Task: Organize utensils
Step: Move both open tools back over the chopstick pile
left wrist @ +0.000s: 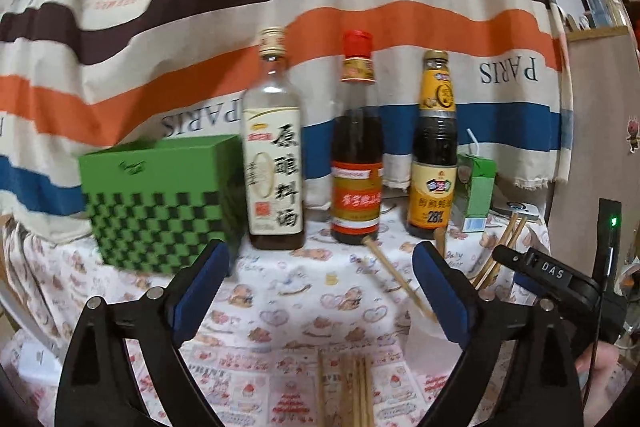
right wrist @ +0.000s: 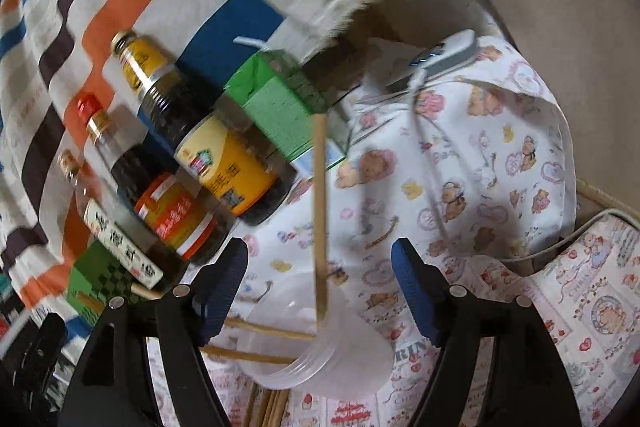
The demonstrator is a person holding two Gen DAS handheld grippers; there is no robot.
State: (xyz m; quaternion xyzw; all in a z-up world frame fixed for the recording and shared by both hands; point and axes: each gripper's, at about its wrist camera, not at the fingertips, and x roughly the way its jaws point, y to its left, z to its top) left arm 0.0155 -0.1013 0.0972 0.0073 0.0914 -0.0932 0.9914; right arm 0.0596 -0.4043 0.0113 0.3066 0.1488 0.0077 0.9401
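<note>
both grippers, left [left wrist: 320, 267] and right [right wrist: 320, 267], stand wide and hold nothing, with chopsticks [right wrist: 320, 203] leaning in a clear cup [right wrist: 320, 359] on the table's [right wrist: 500, 147] near edge between the right jaws.

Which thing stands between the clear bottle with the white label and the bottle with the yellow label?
The red-capped bottle stands between the clear bottle and the yellow-labelled bottle, in the left wrist view.
</note>
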